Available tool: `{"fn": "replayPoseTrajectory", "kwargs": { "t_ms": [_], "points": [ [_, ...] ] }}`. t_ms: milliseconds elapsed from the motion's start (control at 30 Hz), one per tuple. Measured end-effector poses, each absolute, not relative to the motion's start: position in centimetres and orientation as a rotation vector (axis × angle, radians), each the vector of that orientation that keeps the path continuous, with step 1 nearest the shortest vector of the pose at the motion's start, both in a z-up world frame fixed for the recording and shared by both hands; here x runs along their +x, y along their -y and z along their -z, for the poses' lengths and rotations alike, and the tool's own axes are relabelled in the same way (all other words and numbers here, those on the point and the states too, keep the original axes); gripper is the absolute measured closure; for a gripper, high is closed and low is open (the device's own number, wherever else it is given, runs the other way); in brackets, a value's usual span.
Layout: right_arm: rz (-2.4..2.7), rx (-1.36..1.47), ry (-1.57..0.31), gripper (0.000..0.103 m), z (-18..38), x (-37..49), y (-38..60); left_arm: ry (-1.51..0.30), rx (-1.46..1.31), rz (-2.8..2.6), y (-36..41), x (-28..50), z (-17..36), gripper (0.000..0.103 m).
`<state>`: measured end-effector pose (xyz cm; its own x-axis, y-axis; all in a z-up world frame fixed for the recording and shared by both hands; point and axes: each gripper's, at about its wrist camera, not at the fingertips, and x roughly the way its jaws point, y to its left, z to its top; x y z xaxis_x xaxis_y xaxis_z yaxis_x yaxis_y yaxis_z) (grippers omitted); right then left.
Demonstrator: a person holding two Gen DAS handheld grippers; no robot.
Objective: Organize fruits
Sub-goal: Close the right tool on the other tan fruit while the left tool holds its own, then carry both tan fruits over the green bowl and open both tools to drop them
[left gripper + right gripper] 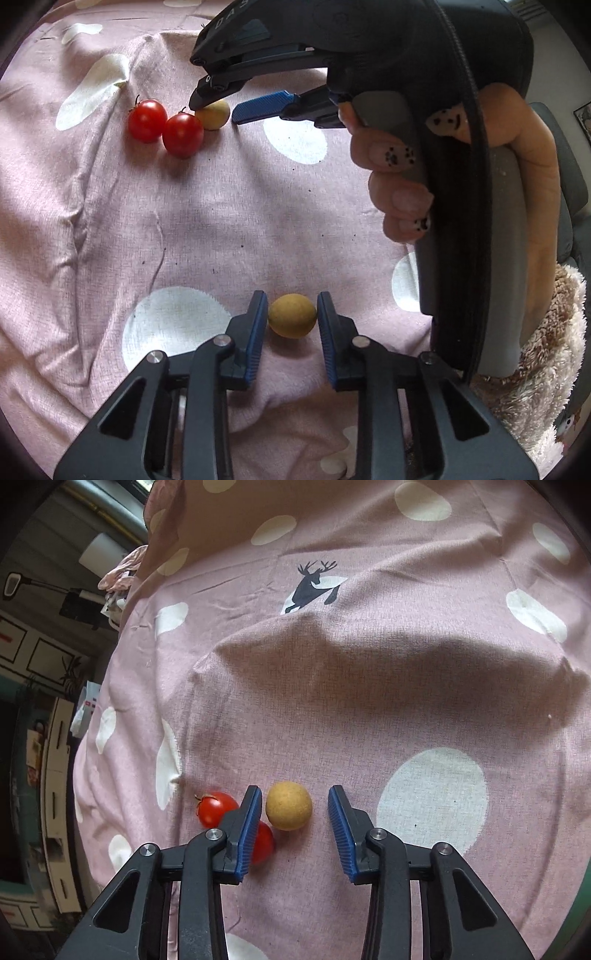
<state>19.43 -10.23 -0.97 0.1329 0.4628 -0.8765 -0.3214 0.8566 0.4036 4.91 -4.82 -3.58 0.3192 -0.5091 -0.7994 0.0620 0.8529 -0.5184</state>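
Note:
In the left wrist view my left gripper (291, 314) has its blue pads on both sides of a tan round fruit (292, 315) lying on the pink cloth; they look just touching, so I cannot tell if it is gripped. Farther off lie two red cherry tomatoes (147, 120) (183, 134) and a second tan fruit (215, 114), with my right gripper (221, 107) open around it. In the right wrist view the right gripper (295, 805) is open; that tan fruit (289, 805) sits between the pads, nearer the left one. The tomatoes (216, 808) (263, 842) lie beside the left pad.
The pink cloth with white spots (424, 701) is wrinkled, with a raised fold across the middle and a deer print (314, 587). A fluffy beige fabric (543, 369) lies at the right. Furniture stands beyond the cloth's left edge (55, 775).

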Motion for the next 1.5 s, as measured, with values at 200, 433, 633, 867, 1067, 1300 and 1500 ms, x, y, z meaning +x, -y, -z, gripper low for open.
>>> {"fn": "replayPoseTrajectory", "kwargs": {
  "t_ms": [200,433,633,867,1067,1300,1500],
  "points": [
    [-0.606,0.123,-1.335,0.075,1.3,19.2,9.6,-1.182,-0.43,0.389,4.7,5.3,3.7,0.076],
    [-0.596,0.174,-1.309,0.075,1.0,18.8,11.0,-1.164,-0.428,0.395,4.9,4.6,3.3,0.077],
    [-0.596,0.246,-1.232,0.075,-1.5,17.1,15.0,-1.119,-0.447,0.397,4.5,4.0,2.1,0.076],
    [-0.539,0.343,-1.113,0.075,-3.4,13.2,21.2,-1.015,-0.369,0.356,5.3,2.3,-0.4,0.076],
    [-0.469,0.43,-1.043,0.075,-3.8,10.0,25.7,-0.945,-0.309,0.338,7.2,1.6,-2.0,0.076],
    [-0.39,0.494,-0.922,0.075,-5.9,8.3,30.9,-0.864,-0.298,0.346,10.3,2.8,-4.8,0.076],
    [-0.29,0.515,-0.829,0.075,-7.6,6.9,34.7,-0.778,-0.292,0.356,13.9,4.0,-7.7,0.076]
  ]
}}
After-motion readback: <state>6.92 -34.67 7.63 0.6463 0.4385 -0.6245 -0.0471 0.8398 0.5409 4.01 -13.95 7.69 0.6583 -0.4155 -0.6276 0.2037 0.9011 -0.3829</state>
